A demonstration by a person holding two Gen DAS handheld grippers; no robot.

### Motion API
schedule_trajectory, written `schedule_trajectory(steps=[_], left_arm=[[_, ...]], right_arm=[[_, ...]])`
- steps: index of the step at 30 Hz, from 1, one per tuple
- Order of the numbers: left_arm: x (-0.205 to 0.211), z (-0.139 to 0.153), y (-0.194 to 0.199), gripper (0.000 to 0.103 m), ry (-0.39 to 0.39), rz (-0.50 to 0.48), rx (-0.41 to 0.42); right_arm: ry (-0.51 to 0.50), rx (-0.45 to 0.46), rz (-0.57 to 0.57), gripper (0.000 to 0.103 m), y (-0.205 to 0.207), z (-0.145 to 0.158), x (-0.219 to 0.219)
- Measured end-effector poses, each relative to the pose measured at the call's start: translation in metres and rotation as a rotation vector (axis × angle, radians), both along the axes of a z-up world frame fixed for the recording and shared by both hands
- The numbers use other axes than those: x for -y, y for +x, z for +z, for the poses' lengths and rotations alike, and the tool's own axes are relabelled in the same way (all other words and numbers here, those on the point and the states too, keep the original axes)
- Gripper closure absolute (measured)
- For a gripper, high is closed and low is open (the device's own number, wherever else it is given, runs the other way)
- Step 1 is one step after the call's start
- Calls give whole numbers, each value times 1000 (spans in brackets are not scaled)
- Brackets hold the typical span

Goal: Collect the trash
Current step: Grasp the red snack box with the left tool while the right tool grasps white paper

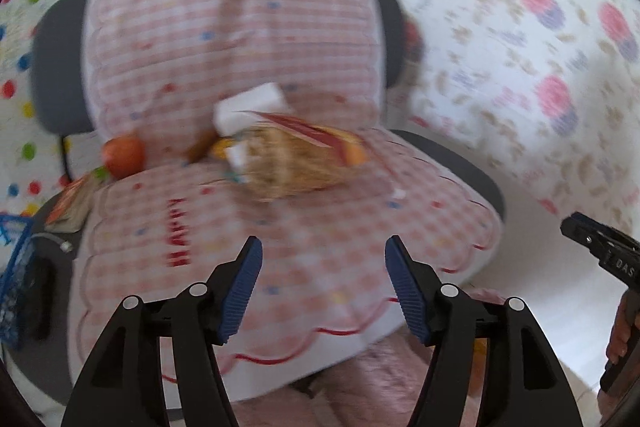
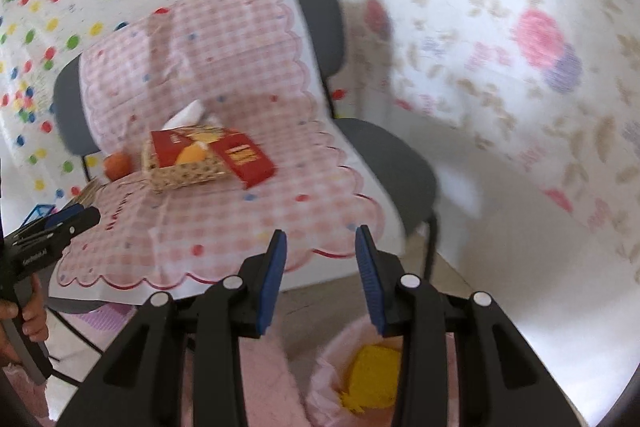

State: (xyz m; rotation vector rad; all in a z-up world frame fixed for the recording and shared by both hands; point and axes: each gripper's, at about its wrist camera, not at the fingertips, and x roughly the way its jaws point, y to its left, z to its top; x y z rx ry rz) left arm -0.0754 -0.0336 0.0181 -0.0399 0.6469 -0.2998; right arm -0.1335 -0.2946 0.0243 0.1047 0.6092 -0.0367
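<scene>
A woven basket (image 2: 180,171) sits on a chair draped in a pink checked cloth (image 2: 240,211). It holds a red carton (image 2: 240,155), a white tissue (image 2: 188,113) and something orange. The basket also shows in the left wrist view (image 1: 288,159), blurred. An orange-red fruit (image 1: 123,155) lies left of it. My left gripper (image 1: 323,247) is open and empty above the seat's front. My right gripper (image 2: 321,239) is open and empty, over a pink-lined bin (image 2: 332,379) holding a yellow wrapper (image 2: 374,375).
The grey chair (image 2: 384,155) stands against sheets printed with dots and flowers. A flat orange packet (image 1: 70,203) and a blue item (image 1: 16,267) lie at the chair's left. Pale floor lies to the right.
</scene>
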Motion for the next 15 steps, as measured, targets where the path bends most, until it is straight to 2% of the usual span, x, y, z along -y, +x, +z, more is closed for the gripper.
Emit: schedule_trajectory(steps=[5, 15], left_arm=[[-30, 1, 10, 38, 4, 83, -6], [-40, 4, 43, 38, 28, 141, -20]], right_arm=[[-31, -10, 82, 68, 27, 1, -27], [-69, -33, 176, 68, 85, -4, -53]])
